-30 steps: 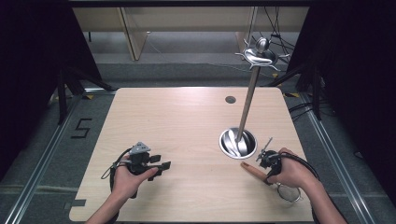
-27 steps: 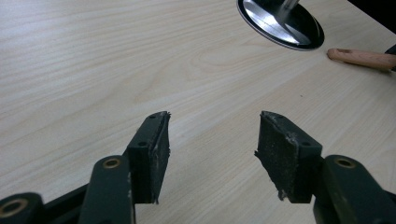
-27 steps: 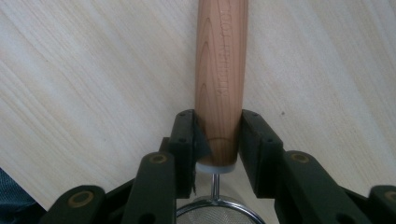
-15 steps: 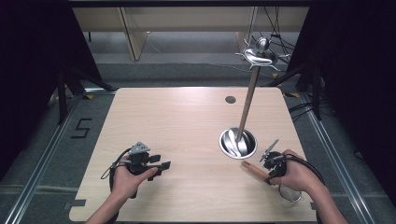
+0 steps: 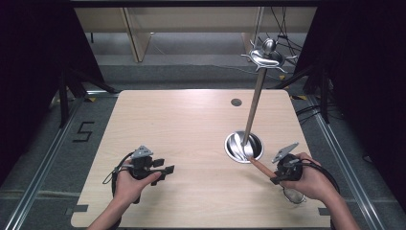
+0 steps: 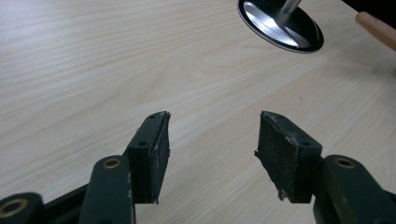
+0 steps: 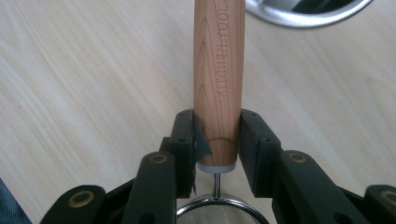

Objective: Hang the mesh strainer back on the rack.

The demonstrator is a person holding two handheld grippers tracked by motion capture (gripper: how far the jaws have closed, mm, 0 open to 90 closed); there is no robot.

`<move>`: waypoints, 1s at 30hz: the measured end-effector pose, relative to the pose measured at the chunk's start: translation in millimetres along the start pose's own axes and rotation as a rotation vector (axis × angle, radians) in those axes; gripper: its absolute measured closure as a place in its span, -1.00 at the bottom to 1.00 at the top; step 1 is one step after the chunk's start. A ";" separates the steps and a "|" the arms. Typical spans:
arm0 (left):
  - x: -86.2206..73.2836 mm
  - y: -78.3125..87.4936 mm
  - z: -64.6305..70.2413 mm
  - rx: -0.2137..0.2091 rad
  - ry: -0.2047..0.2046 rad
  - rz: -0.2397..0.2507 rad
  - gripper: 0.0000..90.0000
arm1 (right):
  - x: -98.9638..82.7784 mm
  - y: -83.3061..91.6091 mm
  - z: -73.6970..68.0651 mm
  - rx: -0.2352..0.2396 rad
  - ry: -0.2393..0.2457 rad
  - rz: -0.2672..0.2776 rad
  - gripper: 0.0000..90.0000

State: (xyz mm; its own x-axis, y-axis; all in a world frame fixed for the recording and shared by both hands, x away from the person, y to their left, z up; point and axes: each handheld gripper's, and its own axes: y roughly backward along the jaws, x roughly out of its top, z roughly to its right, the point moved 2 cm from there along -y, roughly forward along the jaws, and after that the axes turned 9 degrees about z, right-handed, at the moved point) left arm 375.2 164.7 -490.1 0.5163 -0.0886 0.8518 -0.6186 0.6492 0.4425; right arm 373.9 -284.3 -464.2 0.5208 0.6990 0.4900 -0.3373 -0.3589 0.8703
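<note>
Lying near the table's (image 5: 143,115) right front edge, the strainer (image 5: 293,195) is clamped by its wooden handle (image 7: 219,70) in the right gripper (image 7: 217,135), beside the stand (image 5: 244,146). Bare tabletop is left ahead of the left gripper (image 6: 212,135), whose jaws are held wide apart, gripping nothing.

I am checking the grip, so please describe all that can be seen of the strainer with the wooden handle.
The strainer has a round, light wooden handle stamped "KITCHEN TOOL", a pale collar at its end, a thin metal stem and a metal mesh bowl. The right gripper clamps the handle near the collar. The handle points toward the shiny base of the metal stand.
</note>
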 end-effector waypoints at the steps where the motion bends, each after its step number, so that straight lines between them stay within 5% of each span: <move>1: 0.0 0.0 0.0 0.001 0.000 0.000 -0.05 | -0.1 0.9 0.6 -0.011 -0.007 0.015 0.54; 3: 0.1 0.0 0.0 0.001 0.000 0.001 -0.05 | 0.8 3.1 -2.3 0.010 -0.063 0.066 0.54; 12: 0.2 0.3 -0.1 0.001 -0.002 0.003 -0.05 | -1.5 10.7 3.6 0.005 -0.088 0.193 0.54; 18: 0.3 0.4 0.0 -0.001 -0.003 0.003 -0.05 | -1.9 14.4 5.8 -0.029 -0.083 0.363 0.54; 20: 0.3 0.4 0.1 0.000 -0.003 0.004 -0.05 | -2.0 16.5 5.6 -0.016 -0.092 0.360 0.54; 21: 0.3 0.4 0.1 0.001 -0.003 0.004 -0.05 | -1.6 18.3 4.2 -0.029 -0.135 0.378 0.54; 26: 0.2 0.2 0.2 0.001 -0.005 0.003 -0.05 | -1.1 21.3 7.0 -0.049 -0.143 0.448 0.54; 30: 0.3 0.0 0.2 0.001 -0.005 0.002 -0.05 | -0.8 30.3 7.2 -0.052 -0.176 0.447 0.54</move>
State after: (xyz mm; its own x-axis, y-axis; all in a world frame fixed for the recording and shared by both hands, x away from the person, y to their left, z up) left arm 375.2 164.5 -489.8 0.5120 -0.0912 0.8541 -0.6204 0.6485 0.4411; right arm 368.9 -300.2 -437.9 0.4394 0.3660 0.8204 -0.5948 -0.5658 0.5710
